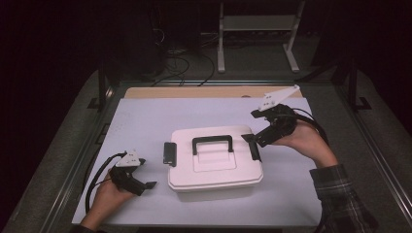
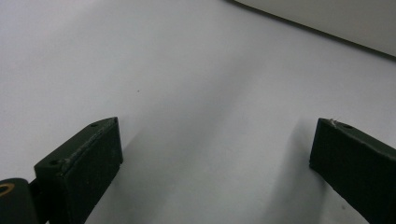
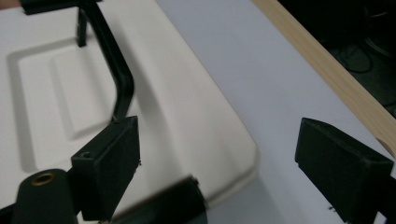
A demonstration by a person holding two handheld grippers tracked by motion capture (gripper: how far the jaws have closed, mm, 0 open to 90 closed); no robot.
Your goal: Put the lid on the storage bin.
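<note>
1. At mid-table sits the white box (image 1: 215,160) — lid on, your open right gripper (image 1: 256,138) beside its right latch (image 1: 253,147).
2. Bracket that latch squarely — your left gripper (image 1: 148,185) waits open nearby.

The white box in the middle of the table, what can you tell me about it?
The white box looks like smooth plastic, rectangular with rounded corners. Its lid is on, with a shallow recess holding a black carry handle. A black latch sits on the box's left end, another latch on its right end. The box rests flat on the pale table sheet. The right hand-held gripper, jaws open, is at the right latch; the left hand-held gripper lies apart.
</note>
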